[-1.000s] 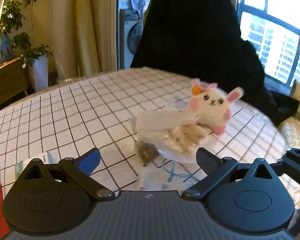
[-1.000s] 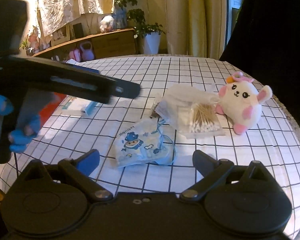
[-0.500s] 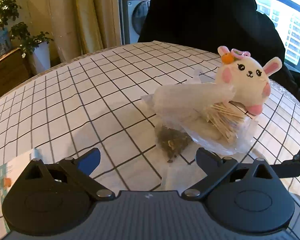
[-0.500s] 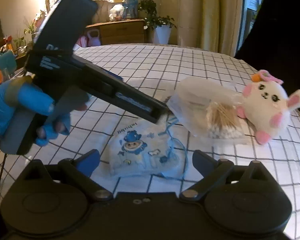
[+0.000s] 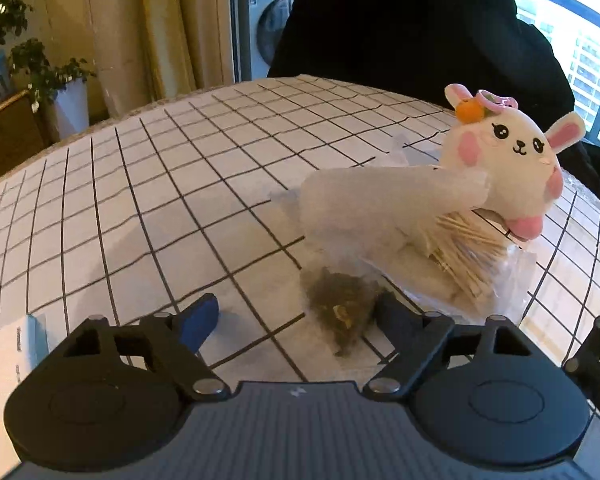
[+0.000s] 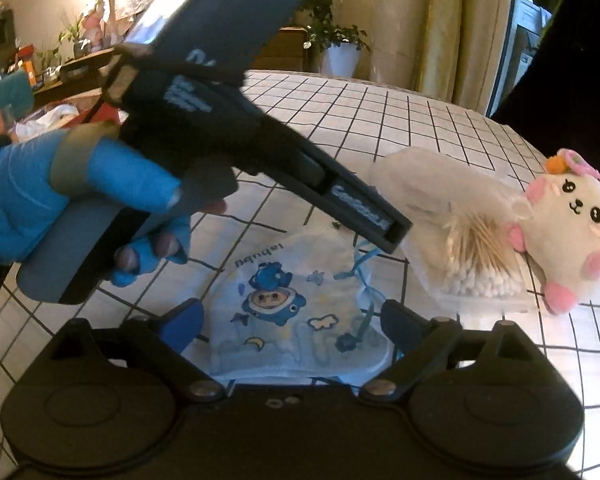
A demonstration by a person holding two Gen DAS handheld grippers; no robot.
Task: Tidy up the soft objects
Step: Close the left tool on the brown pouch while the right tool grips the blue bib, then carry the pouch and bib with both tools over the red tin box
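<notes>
A small dark-green sachet (image 5: 340, 312) lies on the checked tablecloth between the fingers of my left gripper (image 5: 294, 316). The jaws are closing; the right finger is at the sachet's edge and the left one stands apart. Under my right gripper (image 6: 290, 320) lies a white pouch with blue cartoon print (image 6: 292, 312), with the jaws closing around it but not pressing. A white bunny plush (image 5: 504, 160) (image 6: 568, 232) leans on a clear bag of cotton swabs (image 5: 460, 256) (image 6: 476, 268). In the right wrist view a hand in a blue glove (image 6: 80, 200) holds the left gripper (image 6: 392, 236).
A frosted white bag (image 5: 380, 200) lies over the swab bag. A paper packet (image 5: 8, 360) sits at the table's left edge. A person in black (image 5: 400, 20) stands behind the round table (image 5: 140, 200). Potted plants and a wooden cabinet (image 5: 4, 136) stand beyond.
Both grippers have come down and closer to the table. The left jaws have narrowed around the sachet. The right gripper now sits over the printed pouch.
</notes>
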